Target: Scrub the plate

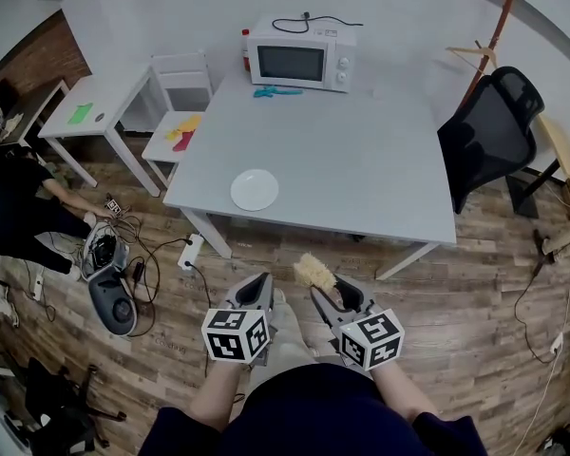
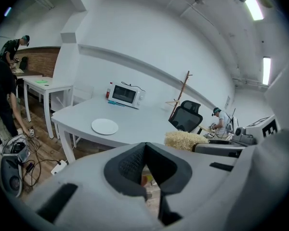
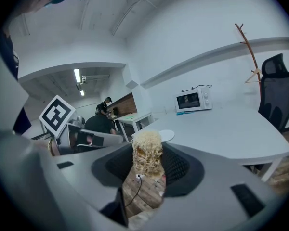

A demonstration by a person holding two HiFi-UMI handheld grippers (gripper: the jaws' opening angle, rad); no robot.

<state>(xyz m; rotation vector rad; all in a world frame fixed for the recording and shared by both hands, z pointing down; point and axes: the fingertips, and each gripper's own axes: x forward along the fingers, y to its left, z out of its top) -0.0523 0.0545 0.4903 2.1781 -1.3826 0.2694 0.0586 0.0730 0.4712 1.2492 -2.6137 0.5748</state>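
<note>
White round plate lies twelve o'clock of our closed, empty left gripper, eleven o'clock of our right gripper clamping a straw-coloured fibre scrubber.

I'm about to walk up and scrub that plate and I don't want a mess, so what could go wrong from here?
The plate lies loose near the table's front edge; the left gripper is shut and empty, so unsteadied scrubbing might push it off. The right gripper pinches the scrubber by one end, so it may bend or slip under pressure. Cables and a power strip lie on the floor by the table leg: a possible trip.
</note>
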